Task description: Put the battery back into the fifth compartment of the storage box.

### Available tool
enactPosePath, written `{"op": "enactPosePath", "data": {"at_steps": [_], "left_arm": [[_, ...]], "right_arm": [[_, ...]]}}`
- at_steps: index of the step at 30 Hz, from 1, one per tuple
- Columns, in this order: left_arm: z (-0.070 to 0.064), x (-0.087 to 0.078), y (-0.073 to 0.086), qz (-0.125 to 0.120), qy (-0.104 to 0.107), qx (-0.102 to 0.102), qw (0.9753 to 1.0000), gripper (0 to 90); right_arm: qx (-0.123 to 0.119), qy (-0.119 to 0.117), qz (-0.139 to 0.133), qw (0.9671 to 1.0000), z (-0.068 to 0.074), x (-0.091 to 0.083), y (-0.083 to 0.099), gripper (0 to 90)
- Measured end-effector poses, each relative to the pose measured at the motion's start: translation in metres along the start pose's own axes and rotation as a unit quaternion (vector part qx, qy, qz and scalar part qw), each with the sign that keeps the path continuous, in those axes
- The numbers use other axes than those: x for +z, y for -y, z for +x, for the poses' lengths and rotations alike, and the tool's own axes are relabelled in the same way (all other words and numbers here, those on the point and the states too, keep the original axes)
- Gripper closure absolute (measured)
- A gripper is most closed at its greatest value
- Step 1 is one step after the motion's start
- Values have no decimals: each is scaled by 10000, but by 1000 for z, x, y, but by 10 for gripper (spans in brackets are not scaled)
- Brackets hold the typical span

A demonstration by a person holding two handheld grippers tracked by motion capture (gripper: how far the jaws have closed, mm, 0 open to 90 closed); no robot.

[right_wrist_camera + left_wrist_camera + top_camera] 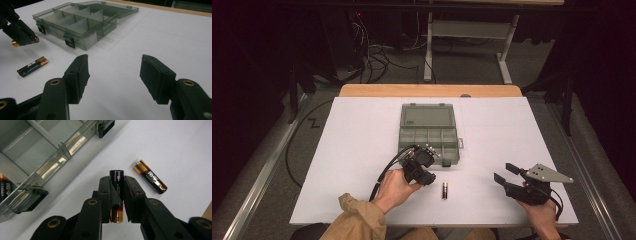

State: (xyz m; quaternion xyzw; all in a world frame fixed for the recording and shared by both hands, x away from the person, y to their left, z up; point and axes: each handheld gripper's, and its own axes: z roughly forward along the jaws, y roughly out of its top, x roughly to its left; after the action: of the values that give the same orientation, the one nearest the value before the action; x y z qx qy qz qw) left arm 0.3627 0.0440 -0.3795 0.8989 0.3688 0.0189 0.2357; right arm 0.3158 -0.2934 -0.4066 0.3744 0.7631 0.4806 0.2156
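Observation:
My left gripper (117, 182) is shut on a black-and-gold AA battery (117, 175), held just above the white table; it sits near the box's front edge in the high view (426, 176). A second battery (150, 177) lies loose on the table to its right, also seen from above (445, 190) and in the right gripper view (32, 66). The open grey compartment box (428, 132) stands mid-table; another battery (3, 188) shows inside one of its compartments. My right gripper (115, 72) is open and holds nothing, at the table's front right (503, 172).
The box's lid (428, 116) lies flat, hinged open toward the far side. A wooden strip (429, 90) edges the table's far side. White table surface (357, 150) spreads to the left and right of the box.

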Motion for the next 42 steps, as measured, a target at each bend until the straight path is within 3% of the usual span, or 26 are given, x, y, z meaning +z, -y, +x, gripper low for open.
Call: {"op": "enactPosePath", "data": {"at_steps": [31,42], "left_arm": [[33,-32,-6,-354,-2,-343,9988,762],[43,-38,-9,-333,-32,-424,9985,762]], "right_arm": [[-33,-9,-39,10000,0,0,0,416],[-31,-7,-56,10000,0,0,0,416]]}}
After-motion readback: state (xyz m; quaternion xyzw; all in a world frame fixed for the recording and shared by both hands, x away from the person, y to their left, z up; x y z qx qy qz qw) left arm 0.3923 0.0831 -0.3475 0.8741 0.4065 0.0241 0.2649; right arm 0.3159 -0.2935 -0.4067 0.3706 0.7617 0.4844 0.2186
